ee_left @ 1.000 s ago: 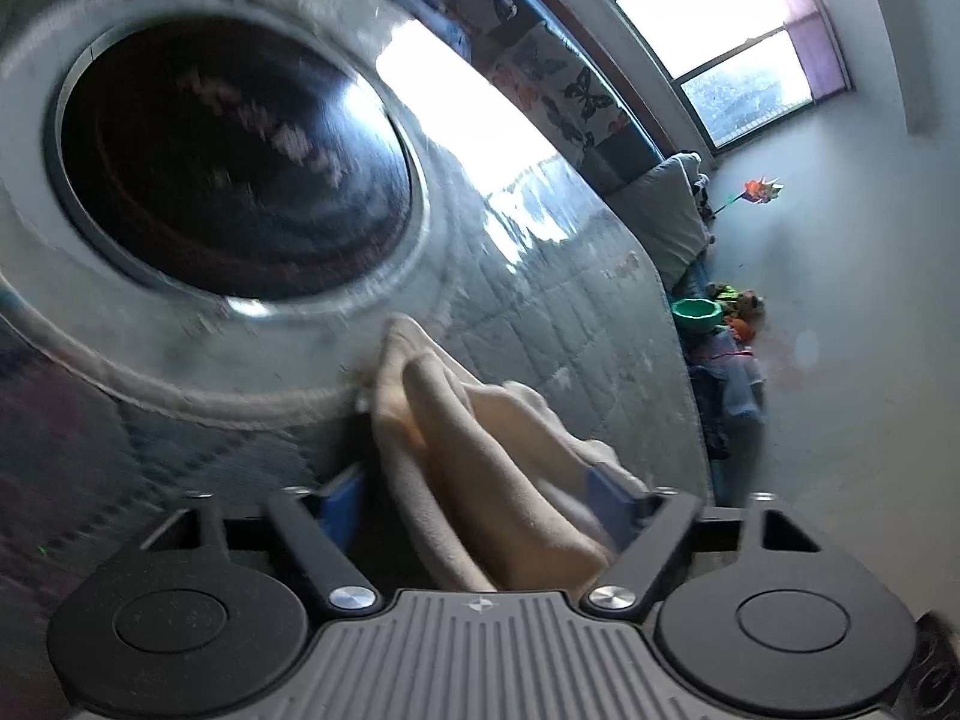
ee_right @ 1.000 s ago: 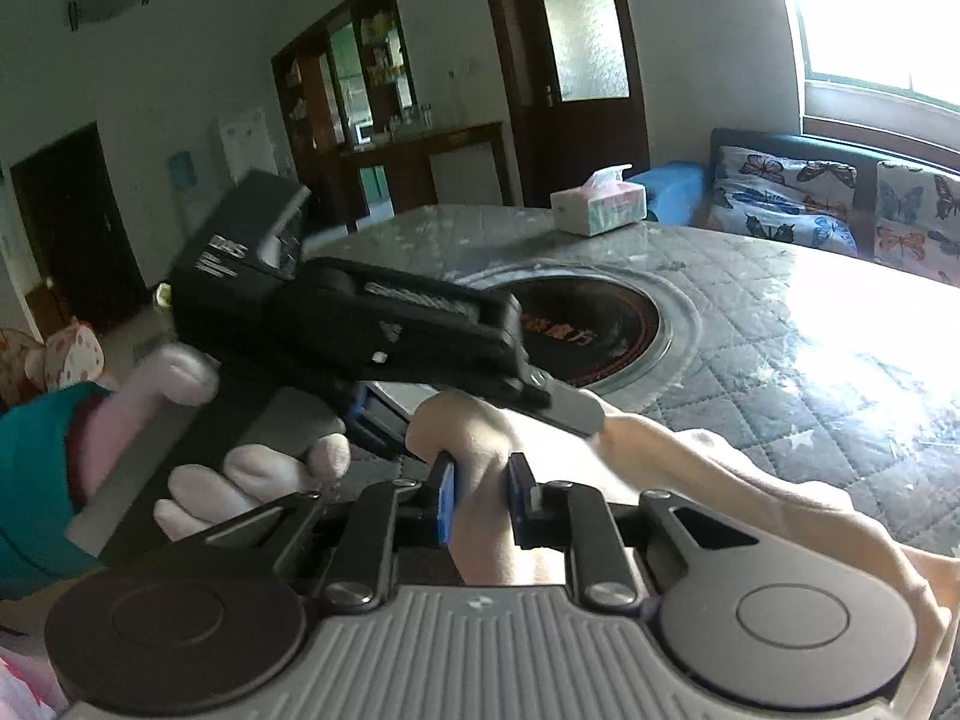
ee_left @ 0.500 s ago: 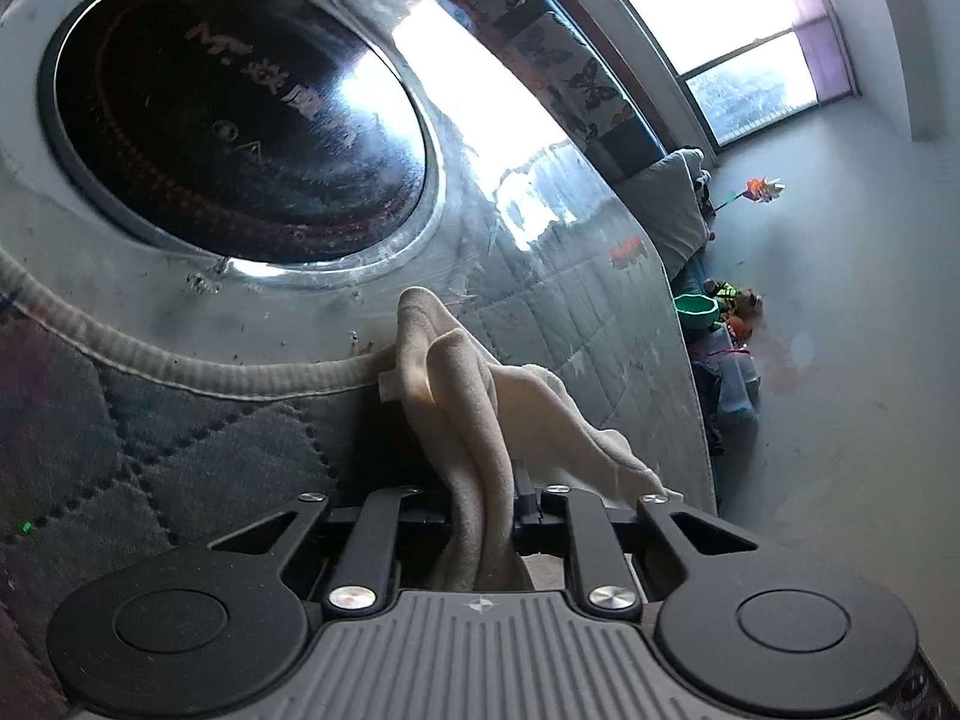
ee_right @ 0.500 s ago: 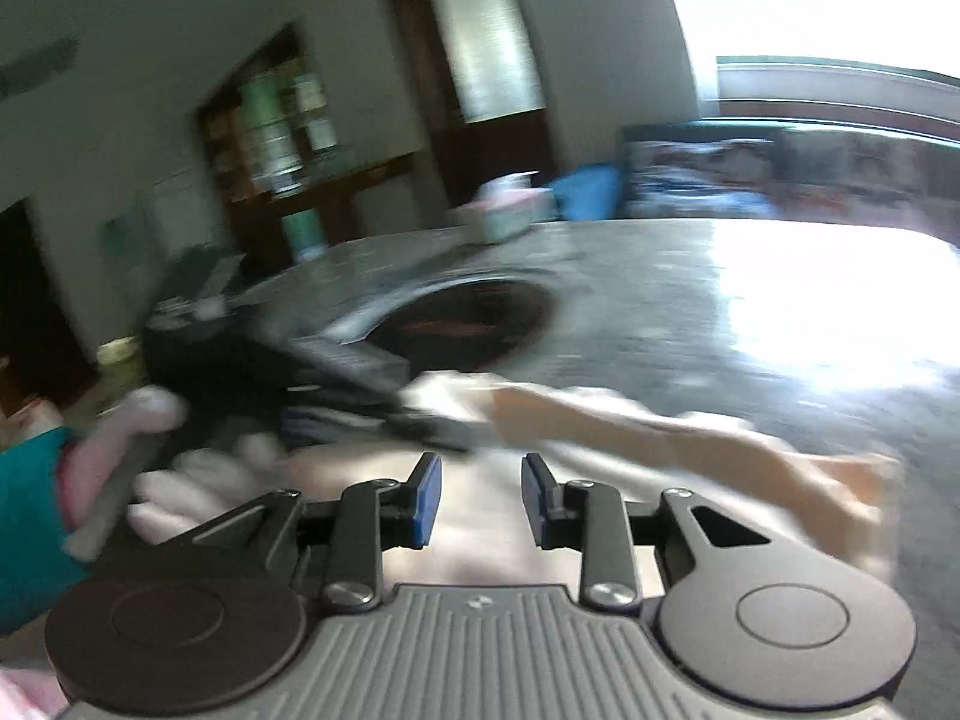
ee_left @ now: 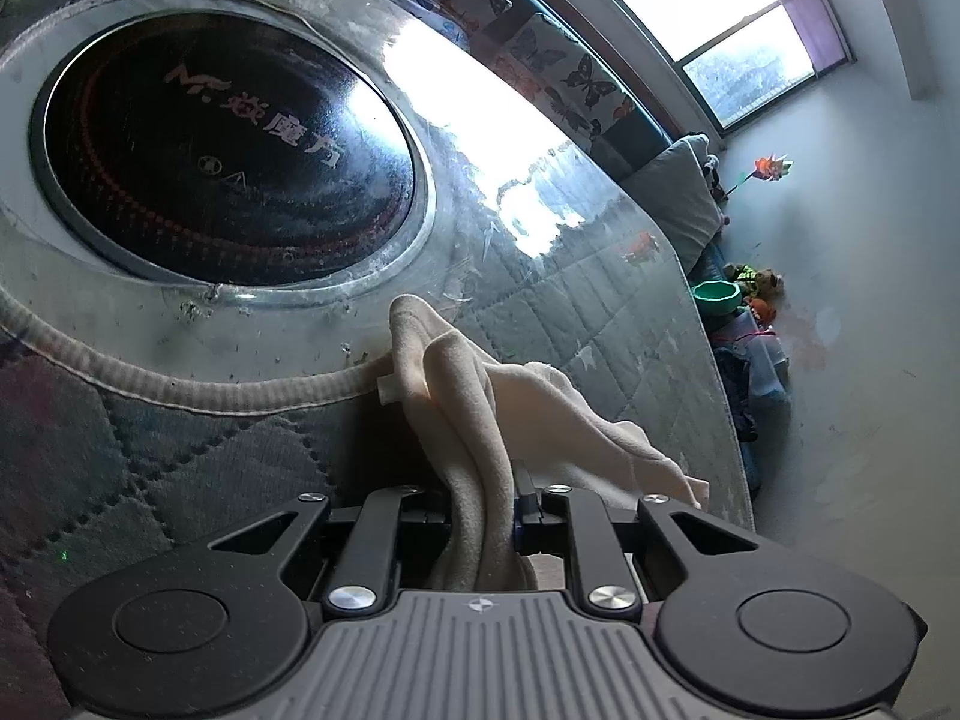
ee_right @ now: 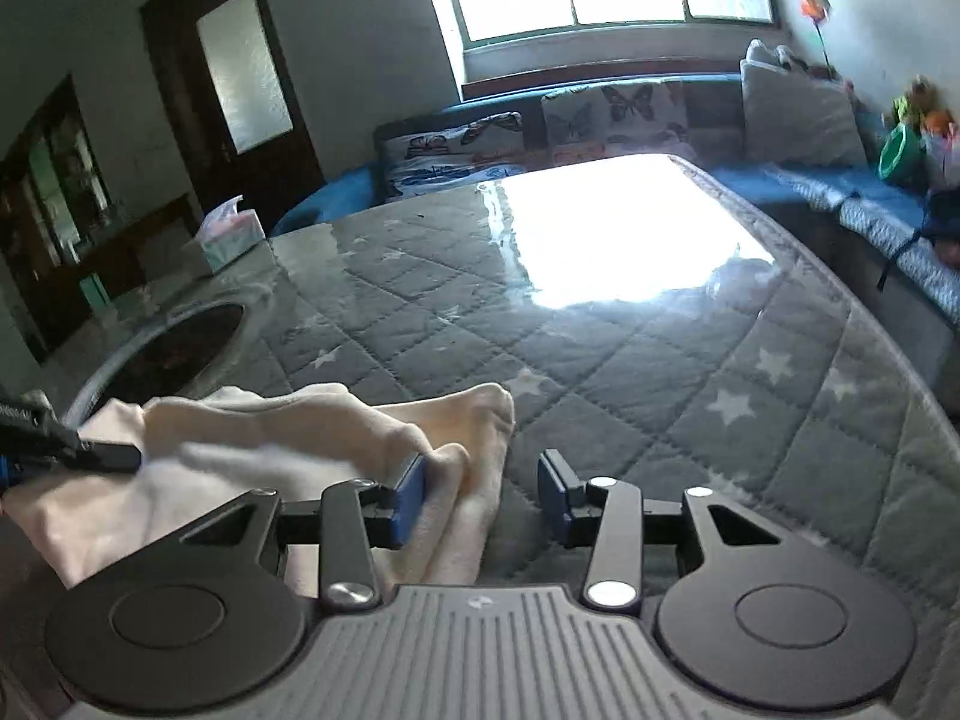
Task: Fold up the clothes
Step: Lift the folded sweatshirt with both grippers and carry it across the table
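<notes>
Ahead of right gripper (ee_right: 480,495) quilted table (ee_right: 630,372) is lying bare to its edge; jaws just been opening, cloth (ee_right: 300,438) brushing one pad; left gripper (ee_left: 480,516) clamping cloth.

Left gripper (ee_left: 483,516): jaws, wide apart a second ago, now clamp the cream garment (ee_left: 480,420).
Right gripper (ee_right: 483,495): has released the garment; jaws have just been opening.
</notes>
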Demonstrator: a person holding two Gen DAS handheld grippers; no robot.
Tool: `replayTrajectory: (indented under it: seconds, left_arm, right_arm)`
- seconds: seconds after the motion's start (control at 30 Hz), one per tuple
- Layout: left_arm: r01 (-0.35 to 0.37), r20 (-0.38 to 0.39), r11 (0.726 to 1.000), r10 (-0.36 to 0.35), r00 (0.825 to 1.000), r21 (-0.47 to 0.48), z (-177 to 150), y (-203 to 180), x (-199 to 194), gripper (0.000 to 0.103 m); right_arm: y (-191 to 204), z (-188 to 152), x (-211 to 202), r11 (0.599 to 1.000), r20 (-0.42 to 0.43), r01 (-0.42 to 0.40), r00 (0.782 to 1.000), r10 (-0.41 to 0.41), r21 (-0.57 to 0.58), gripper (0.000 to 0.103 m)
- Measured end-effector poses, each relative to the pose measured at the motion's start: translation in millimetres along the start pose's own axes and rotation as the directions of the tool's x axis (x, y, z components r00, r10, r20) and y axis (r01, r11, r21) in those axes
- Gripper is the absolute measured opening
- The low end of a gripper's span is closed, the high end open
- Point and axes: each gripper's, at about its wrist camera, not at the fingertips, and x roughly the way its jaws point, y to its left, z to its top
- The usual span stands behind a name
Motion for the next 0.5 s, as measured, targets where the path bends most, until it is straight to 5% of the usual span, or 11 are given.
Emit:
replayTrajectory:
  seconds: [0.1, 0.23, 0.5]
  left_arm:
    - [-0.023, 0.003, 0.999, 0.023, 1.000, 0.028, -0.8, -5.6, 1.1, 0.018]
    - [-0.065, 0.011, 0.995, 0.065, 0.998, 0.069, -1.9, -15.9, 0.8, 0.017]
    - [-0.040, 0.037, 0.987, 0.034, 0.999, 0.155, -0.2, -52.8, -4.8, 0.016]
  right_arm:
    - [4.8, -2.3, 4.3, 0.999, 0.002, -0.050, 0.999, 0.050, -0.011, 0.041]
    - [13.0, -1.5, 3.8, 0.996, 0.016, -0.078, 0.997, 0.078, -0.045, 0.012]
    - [9.3, 14.8, -26.1, 0.993, 0.099, -0.090, 0.990, 0.097, -0.078, 0.011]
